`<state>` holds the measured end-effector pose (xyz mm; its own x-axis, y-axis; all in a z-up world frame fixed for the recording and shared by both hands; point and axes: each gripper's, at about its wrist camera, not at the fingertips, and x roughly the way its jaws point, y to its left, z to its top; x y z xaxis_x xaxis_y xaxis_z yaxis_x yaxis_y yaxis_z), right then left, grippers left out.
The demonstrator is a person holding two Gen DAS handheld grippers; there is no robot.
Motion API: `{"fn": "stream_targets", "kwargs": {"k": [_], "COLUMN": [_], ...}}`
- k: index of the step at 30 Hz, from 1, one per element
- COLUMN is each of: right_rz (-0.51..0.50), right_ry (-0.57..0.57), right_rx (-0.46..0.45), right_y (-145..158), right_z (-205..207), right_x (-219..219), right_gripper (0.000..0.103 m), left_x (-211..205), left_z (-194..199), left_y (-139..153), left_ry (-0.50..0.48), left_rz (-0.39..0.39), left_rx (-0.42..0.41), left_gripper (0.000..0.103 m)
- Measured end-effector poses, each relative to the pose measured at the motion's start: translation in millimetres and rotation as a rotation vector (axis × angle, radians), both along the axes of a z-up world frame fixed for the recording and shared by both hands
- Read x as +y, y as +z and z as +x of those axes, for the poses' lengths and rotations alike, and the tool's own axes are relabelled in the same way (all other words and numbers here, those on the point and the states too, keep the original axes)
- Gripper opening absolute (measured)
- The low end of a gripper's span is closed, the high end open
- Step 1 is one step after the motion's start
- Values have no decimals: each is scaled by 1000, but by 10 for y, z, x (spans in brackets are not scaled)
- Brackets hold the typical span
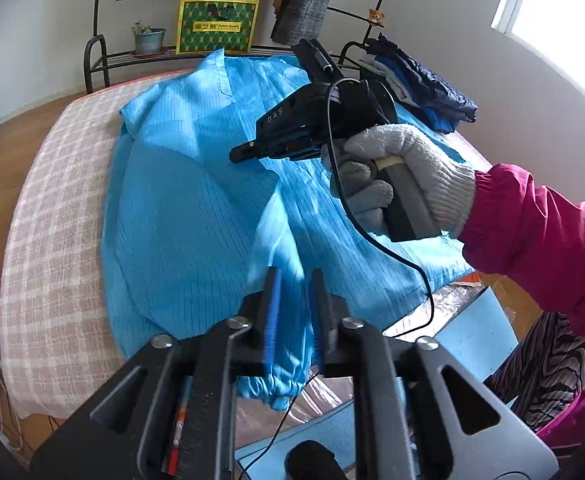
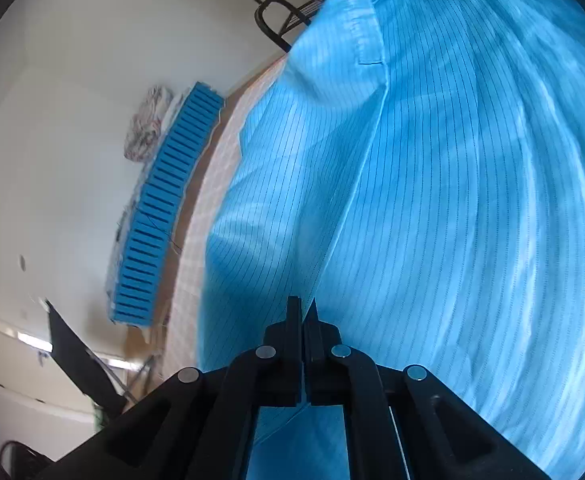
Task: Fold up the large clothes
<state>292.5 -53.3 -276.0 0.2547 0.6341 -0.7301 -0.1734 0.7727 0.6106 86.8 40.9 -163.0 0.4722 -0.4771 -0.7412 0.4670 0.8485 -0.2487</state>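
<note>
With right gripper (image 2: 302, 312) clamped on blue garment (image 2: 432, 200), long axis toward twelve o'clock; left gripper (image 1: 294, 280) apart, nearer cuff.

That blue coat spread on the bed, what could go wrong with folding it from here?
1. The right gripper is shut on a thin fold of the blue coat; so small a bite might slip out when lifted.
2. The left gripper stands partly open around the sleeve near the bed's edge; the cuff could slide off.
3. The black cable trails across the coat and may get folded in.
</note>
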Motion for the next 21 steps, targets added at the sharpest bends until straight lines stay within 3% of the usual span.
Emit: {"fn": "stream_targets", "kwargs": {"k": [1, 4, 5, 6, 7, 9, 13, 18, 21], "right_rz": [-46, -171, -194, -206, -224, -262, -242, -143, -144], "right_ry": [13, 23, 28, 34, 31, 33, 49, 98, 125], "right_rx": [2, 6, -2, -5, -17, -51, -82, -23, 25], "right_y": [6, 24, 54, 95, 143, 241, 481, 489, 328], "right_z": [-48, -141, -164, -178, -194, -248, -418, -710, -804], "right_x": [11, -14, -35, -62, -104, -176, -347, -358, -158], "right_gripper": [0, 3, 7, 24, 30, 30, 40, 48, 51], "left_x": [33, 223, 320, 438, 574, 839, 1248, 1471, 1471], "left_z": [-13, -47, -43, -33, -15, 24, 120, 203, 191], "left_y": [8, 105, 133, 151, 156, 144, -54, -372, -422], "left_ry": [-5, 24, 54, 101, 153, 242, 413, 479, 482], "left_rz": [-17, -81, -97, -106, -124, -177, -185, -230, -240], "left_rx": [5, -10, -14, -16, -11, 14, 103, 229, 249], "left_gripper": [42, 53, 53, 53, 53, 53, 53, 52, 45]}}
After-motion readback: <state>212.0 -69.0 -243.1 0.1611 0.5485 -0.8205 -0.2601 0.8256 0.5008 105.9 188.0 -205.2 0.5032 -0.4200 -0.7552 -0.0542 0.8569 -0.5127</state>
